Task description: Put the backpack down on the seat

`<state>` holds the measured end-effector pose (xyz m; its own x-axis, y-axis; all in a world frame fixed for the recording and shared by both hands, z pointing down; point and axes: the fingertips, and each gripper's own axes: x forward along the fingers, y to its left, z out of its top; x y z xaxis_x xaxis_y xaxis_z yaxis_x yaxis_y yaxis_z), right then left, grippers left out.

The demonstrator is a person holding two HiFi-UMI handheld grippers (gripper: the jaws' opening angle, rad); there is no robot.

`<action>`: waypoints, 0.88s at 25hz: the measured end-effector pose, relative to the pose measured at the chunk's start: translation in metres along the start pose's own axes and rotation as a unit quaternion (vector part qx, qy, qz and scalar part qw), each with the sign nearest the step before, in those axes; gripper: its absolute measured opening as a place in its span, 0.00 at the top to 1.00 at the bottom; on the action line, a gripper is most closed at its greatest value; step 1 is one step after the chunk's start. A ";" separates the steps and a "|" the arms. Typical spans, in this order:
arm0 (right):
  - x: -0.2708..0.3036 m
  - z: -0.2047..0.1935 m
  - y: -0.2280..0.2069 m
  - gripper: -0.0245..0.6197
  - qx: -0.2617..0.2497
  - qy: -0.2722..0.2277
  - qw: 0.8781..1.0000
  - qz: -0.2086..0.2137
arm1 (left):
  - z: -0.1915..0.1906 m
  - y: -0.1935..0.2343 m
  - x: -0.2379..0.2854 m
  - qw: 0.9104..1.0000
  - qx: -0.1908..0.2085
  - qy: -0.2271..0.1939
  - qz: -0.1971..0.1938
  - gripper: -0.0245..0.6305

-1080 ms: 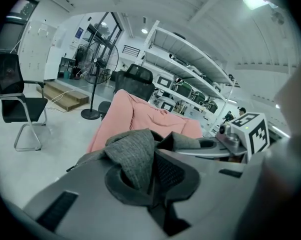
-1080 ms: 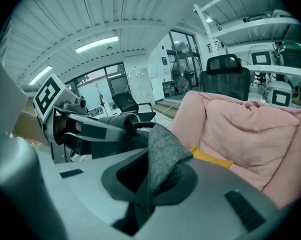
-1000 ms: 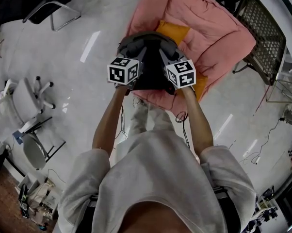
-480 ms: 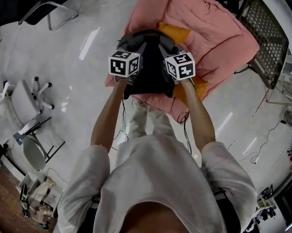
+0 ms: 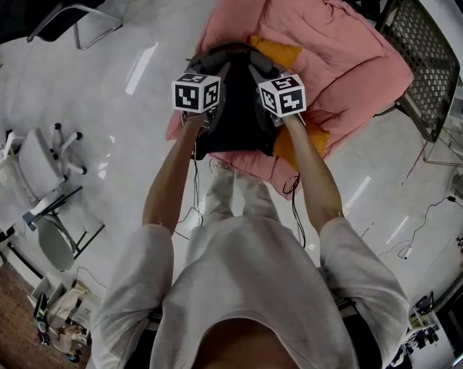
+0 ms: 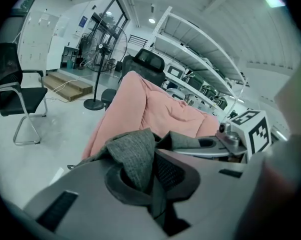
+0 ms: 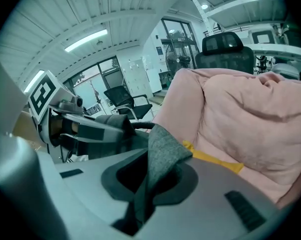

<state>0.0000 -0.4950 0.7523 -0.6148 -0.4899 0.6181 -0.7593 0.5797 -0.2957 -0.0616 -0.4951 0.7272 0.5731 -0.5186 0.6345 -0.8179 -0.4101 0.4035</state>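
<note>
1. Head view looks down on a person who holds up the backpack (image 5: 235, 125) with two tongs. The left gripper (image 5: 198, 97) is on one side of the bag's top and the right gripper (image 5: 284, 97) is on the other.
2. The left gripper's jaws are pressed together on a fold of the bag's grey cloth. The right gripper pinches another grey fold the same way.
3. The backpack is over the front edge of the seat (image 5: 347, 60), a big soft pink chair. A yellow cushion (image 5: 278, 51) lies on the seat just behind the bag. I cannot tell if the bottom of the bag touches the seat.
4. I think the step now is lowering the bag onto the seat. It looks nearly done, but the bag is not let go yet.
5. Next, both tongs should go down together so the bag does not tip. It should also go a bit further in, or it may slide off the front. Then both tongs can open.
6. The bag has a dark, almost black body. Its top is rough grey cloth with a round black handle (image 7: 139, 126). It looks soft and bunches up where it is pinched.
</note>
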 end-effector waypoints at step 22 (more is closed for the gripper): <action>-0.013 -0.022 0.003 0.53 0.021 -0.003 1.000 -0.013 | -0.026 -0.024 -0.003 0.999 0.035 0.022 -0.013 0.56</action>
<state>0.0105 -0.4731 0.7593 -0.5966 -0.5081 0.6213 -0.7828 0.5389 -0.3110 -0.0455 -0.4638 0.7330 0.5894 -0.4742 0.6540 -0.7968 -0.4745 0.3741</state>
